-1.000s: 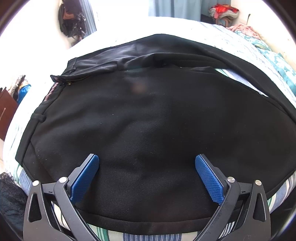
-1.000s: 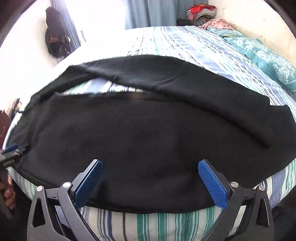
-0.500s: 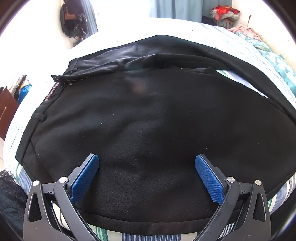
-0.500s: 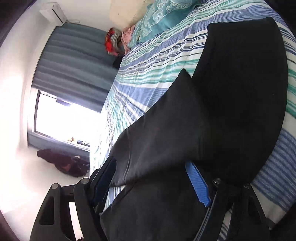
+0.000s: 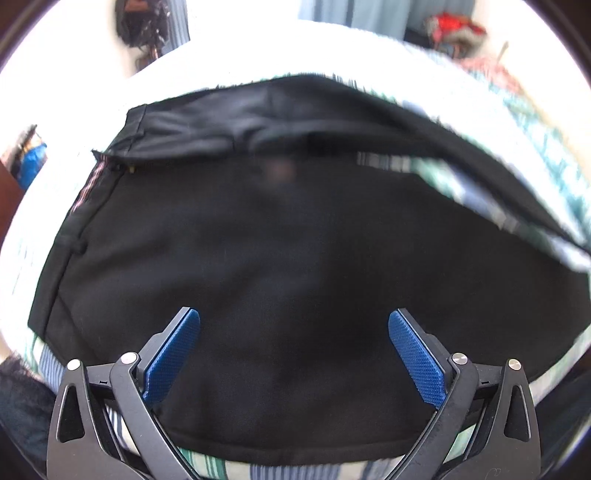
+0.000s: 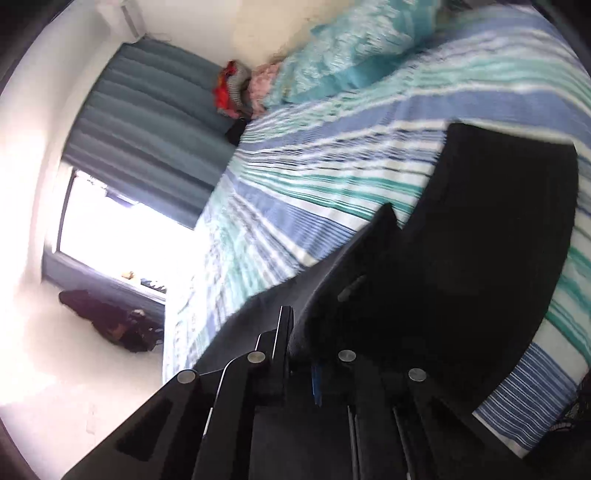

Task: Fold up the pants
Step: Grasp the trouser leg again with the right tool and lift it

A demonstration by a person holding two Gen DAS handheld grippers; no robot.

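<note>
Black pants (image 5: 295, 240) lie spread on the striped bed, waistband and zipper (image 5: 110, 162) at the far left, one leg folded back along the far edge. My left gripper (image 5: 293, 350) is open, its blue pads (image 5: 171, 354) just above the near part of the pants, holding nothing. My right gripper (image 6: 306, 354) is rolled sideways and shut on a black fold of the pants (image 6: 369, 266), which rises in a peak from its jaws. The rest of that leg (image 6: 498, 240) lies flat on the bed.
The striped blue, green and white bedsheet (image 6: 314, 173) runs to teal pillows (image 6: 351, 48) by the wall. A pile of clothes (image 6: 232, 88) sits at the bed's far corner. A curtain and bright window (image 6: 122, 229) lie beyond. A dark bag (image 5: 144, 22) hangs on the wall.
My right gripper has rolled sideways, closed on a fold of the pant leg and lifted it. My left gripper has stayed open over the pants, shifting slightly.
</note>
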